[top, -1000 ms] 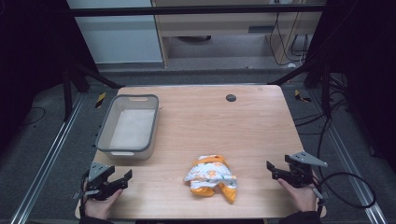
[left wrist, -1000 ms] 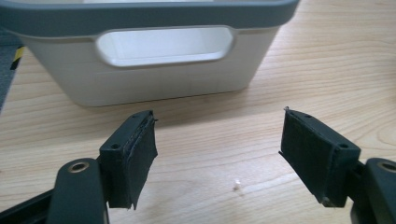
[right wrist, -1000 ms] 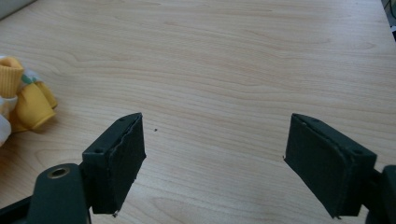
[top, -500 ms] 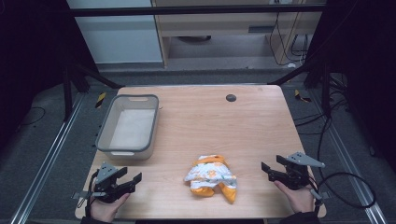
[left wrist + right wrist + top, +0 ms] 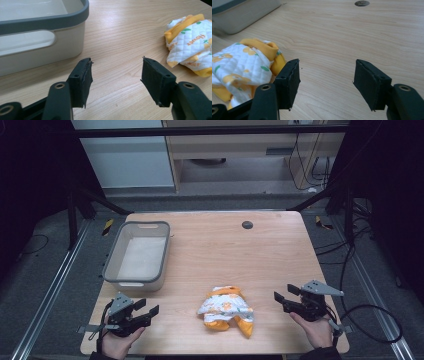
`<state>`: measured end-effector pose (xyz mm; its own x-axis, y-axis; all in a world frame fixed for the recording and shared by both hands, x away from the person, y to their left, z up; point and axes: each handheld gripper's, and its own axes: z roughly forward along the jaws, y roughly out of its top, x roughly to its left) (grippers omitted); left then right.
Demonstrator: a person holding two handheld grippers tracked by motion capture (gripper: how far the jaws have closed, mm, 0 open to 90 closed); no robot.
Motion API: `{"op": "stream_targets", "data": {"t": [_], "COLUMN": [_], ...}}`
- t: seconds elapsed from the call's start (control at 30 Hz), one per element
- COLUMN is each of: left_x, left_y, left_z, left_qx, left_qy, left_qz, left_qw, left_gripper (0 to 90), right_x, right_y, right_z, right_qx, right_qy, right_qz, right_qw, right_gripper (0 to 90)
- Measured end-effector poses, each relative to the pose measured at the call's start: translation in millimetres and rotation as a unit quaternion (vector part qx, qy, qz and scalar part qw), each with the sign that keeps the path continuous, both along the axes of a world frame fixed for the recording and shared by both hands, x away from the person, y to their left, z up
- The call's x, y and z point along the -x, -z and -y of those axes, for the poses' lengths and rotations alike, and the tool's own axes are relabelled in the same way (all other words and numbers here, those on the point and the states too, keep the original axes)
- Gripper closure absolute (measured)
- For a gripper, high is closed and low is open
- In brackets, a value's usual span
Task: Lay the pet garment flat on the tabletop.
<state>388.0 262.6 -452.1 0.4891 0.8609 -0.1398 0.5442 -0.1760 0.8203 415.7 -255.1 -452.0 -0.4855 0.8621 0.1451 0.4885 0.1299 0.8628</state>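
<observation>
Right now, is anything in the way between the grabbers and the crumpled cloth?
Nothing visible. Bare table lies between the crumpled cloth and both the left gripper and the right gripper; their jaws, just closing, hold nothing.

In the left gripper view, the grey tub (image 5: 42,32) runs off the picture's top and 9 o'clock edges, so its far walls are out of sight, and the quilted cloth (image 5: 190,47) is cut at the 3 o'clock edge. In the right gripper view, that cloth (image 5: 242,67) is cropped at 9 o'clock and partly covered by the near black jaw. The small dark disc (image 5: 247,225) toward the worktop's (image 5: 210,255) 12 o'clock edge is too small to identify. The cloth's printed lettering is only partly legible.
</observation>
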Motion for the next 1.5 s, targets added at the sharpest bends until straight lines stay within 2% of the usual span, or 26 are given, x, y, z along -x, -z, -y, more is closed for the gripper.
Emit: {"op": "stream_targets", "data": {"t": [0.17,0.33,0.43,0.8,1.5], "left_x": [-1.6,-4.4,-6.2,-16.8,-33.7], "left_y": [-2.9,-6.8,-9.7,-14.4,-10.5], "left_z": [7.3,16.9,23.3,51.0,78.4], "left_qx": [-0.002,-0.012,-0.009,-0.02,-0.027], "left_qy": [0.009,0.029,0.034,0.068,0.096], "left_qz": [0.001,0.002,0.005,0.01,-0.003], "left_qw": [1.0,0.9995,0.9994,0.9974,0.995], "left_gripper": [44.1,45.1,45.6,47.1,50.7], "right_x": [-0.6,-0.6,-1.5,-5.9,-17.8], "right_y": [-5.9,-14.0,-17.2,-20.1,-23.4], "right_z": [-7.2,-12.4,-14.6,-24.2,-49.4], "right_qx": [-0.005,-0.011,-0.014,-0.01,-0.001], "right_qy": [-0.014,-0.029,-0.034,-0.053,-0.09], "right_qz": [0.003,0.01,0.009,0.008,0.002], "right_qw": [0.9999,0.9995,0.9993,0.9985,0.996], "right_gripper": [38.9,39.3,39.3,43.1,49.8]}}
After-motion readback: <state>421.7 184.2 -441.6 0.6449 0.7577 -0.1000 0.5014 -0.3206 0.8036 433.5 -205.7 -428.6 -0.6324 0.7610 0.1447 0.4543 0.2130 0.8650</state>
